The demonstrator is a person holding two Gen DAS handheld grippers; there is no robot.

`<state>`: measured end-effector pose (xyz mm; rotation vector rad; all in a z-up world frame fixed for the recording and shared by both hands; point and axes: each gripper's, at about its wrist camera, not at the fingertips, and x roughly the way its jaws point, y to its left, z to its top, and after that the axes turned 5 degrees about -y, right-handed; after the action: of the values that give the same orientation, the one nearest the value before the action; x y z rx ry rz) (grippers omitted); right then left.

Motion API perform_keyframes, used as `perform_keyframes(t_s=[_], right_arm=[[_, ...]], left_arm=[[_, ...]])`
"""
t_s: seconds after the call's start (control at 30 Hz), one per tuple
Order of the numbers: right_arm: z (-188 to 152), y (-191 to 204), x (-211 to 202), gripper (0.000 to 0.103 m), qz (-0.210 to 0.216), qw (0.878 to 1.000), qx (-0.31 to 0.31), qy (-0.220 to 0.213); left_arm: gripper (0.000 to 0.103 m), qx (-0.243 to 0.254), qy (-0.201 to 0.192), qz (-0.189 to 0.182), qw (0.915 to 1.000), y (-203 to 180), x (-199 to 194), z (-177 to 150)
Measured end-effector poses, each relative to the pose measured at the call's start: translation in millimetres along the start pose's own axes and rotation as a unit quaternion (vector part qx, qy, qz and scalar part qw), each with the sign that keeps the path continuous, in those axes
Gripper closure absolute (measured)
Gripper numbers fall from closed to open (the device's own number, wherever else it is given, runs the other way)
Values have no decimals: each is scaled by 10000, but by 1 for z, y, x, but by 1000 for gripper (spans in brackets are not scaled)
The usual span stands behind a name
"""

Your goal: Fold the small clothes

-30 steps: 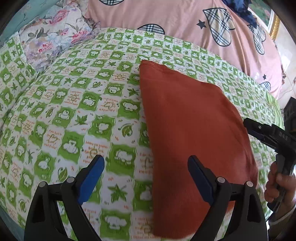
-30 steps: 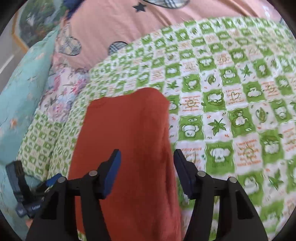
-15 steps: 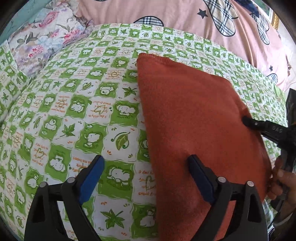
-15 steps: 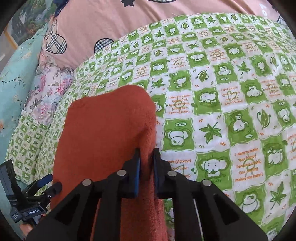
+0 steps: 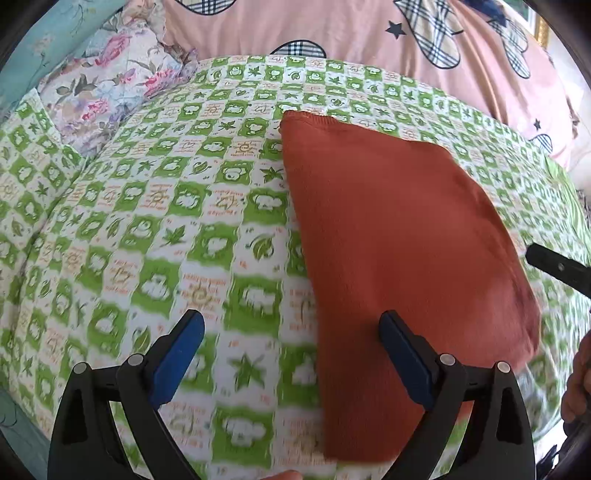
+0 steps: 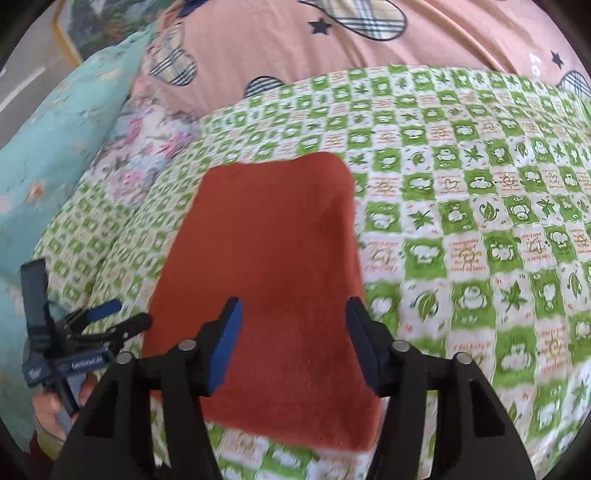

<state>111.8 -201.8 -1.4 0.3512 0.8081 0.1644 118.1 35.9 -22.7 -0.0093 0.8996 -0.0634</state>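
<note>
The folded rust-red garment point(image 5: 399, 236) lies flat on the green-checked sheet point(image 5: 155, 229), long axis running near to far; the sheet's print is illegible. The left gripper point(image 5: 291, 354) and right gripper point(image 6: 293, 341) both hover spread, holding nothing.

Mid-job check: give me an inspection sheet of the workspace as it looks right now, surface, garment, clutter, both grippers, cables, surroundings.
Surface: green and white checked bedsheet, printed with animals and leaves.
Job's things: rust-orange garment, folded into a flat panel on the sheet.
Clutter: nothing seen.
Grippers: left gripper open, its right finger over the garment's near edge; right gripper open above the garment, holding nothing.
Cables: nothing seen.
Surroundings: pink quilt with plaid hearts, floral pillow, teal pillow.
</note>
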Motion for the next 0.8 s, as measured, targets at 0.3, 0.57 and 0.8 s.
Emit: perform_keyframes(t_s=[0.3, 0.57, 0.8], right_arm=[[-56, 27, -25, 11, 7, 9974, -590, 423], [-88, 31, -40, 9, -51, 9946, -806, 652], [-81, 35, -54, 7, 3, 9943, -920, 537]], left_arm=[[3, 240, 53, 284, 9993, 3, -37, -55], [3, 493, 103, 246, 9984, 2, -59, -82], [3, 724, -47, 243, 9971, -12, -75, -76]])
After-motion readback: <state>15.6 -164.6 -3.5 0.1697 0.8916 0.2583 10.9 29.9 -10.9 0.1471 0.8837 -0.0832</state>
